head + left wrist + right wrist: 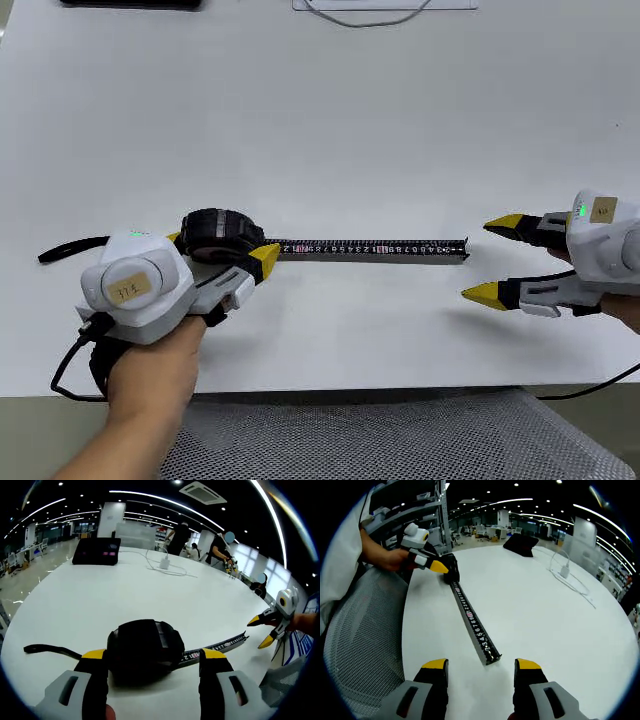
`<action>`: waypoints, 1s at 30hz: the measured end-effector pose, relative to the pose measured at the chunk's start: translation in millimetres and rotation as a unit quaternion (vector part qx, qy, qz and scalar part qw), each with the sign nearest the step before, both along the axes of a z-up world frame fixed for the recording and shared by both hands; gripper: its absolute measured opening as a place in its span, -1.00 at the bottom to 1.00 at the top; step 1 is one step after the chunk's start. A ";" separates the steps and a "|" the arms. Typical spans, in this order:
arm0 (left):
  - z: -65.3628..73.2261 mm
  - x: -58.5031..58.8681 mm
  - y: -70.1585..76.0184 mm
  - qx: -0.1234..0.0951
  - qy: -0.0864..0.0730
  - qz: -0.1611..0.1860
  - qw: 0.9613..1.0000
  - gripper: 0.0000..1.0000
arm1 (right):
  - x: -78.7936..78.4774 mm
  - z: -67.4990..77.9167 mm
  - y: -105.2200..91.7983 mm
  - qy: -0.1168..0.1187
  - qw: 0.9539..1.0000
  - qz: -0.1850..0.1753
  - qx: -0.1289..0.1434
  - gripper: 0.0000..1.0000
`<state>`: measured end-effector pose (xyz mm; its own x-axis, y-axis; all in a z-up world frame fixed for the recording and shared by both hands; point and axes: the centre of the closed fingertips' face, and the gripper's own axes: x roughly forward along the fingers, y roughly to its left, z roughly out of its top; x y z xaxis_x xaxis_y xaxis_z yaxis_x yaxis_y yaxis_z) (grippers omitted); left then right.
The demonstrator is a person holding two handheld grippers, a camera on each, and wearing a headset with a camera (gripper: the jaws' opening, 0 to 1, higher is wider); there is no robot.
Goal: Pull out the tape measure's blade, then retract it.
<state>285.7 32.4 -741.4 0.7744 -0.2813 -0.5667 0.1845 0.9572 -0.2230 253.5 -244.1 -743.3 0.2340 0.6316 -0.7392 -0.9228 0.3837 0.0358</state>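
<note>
A black tape measure case (220, 235) lies on the white table (330, 130), and its blade (375, 248) runs out to the right, flat on the surface. My left gripper (220, 248) is shut on the case, one yellow tip on each side; the case (145, 650) sits between its fingers (93, 656). My right gripper (494, 258) stands open just past the blade's end hook (465, 248), not touching it. The right gripper view has the blade end (492, 657) just ahead of the open right gripper (481, 664), with the case (451, 569) far off.
The case's black wrist strap (70, 250) trails left. A white cable (370, 12) and a dark device (130, 3) lie at the table's far edge. A grey mesh chair (400, 440) sits below the near edge. People stand in the background (177, 537).
</note>
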 end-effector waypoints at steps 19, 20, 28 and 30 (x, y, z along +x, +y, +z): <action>-6.8 7.7 9.6 -0.016 0.014 0.046 0.999 0.22 | 8.3 -7.0 1.8 0.001 0.999 0.032 -0.020 -0.24; -6.9 7.7 9.4 -0.019 0.014 0.047 0.999 0.22 | 8.5 -7.1 2.0 0.001 0.999 0.033 -0.021 -0.26; -6.6 7.4 8.4 -0.022 0.015 0.049 0.998 0.21 | 8.6 -11.5 1.7 0.005 0.998 0.048 -0.034 -0.32; -6.6 7.5 8.2 -0.022 0.016 0.049 0.998 0.21 | 8.9 -11.4 2.1 0.005 0.998 0.051 -0.036 -0.34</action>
